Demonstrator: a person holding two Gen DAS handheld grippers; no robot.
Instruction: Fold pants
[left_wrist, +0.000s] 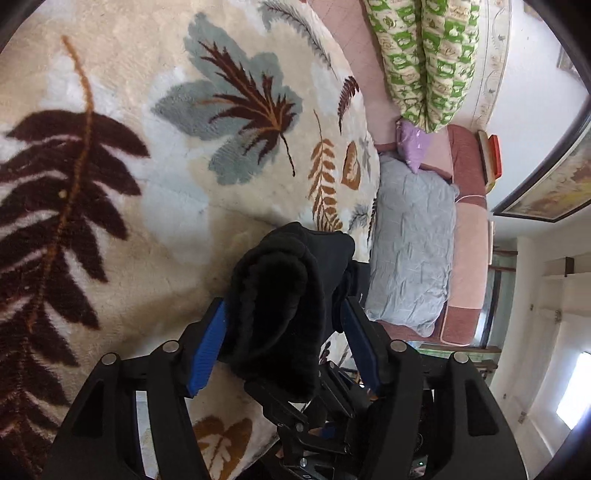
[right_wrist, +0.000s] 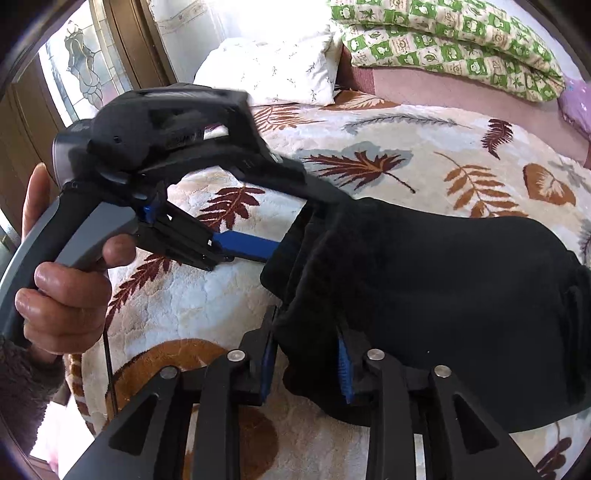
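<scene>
The black pants lie bunched on a cream leaf-patterned blanket, lifted at one end. My right gripper is shut on a thick fold of the pants at their near left edge. My left gripper comes in from the left in the right wrist view and is shut on the same end of the pants. In the left wrist view, the left gripper holds a rolled bundle of the black pants between its blue fingers above the blanket.
A green-and-cream patterned quilt and a white pillow lie at the far side of the bed. A grey pillow and a purple item lie beyond the blanket edge. A window stands at the left.
</scene>
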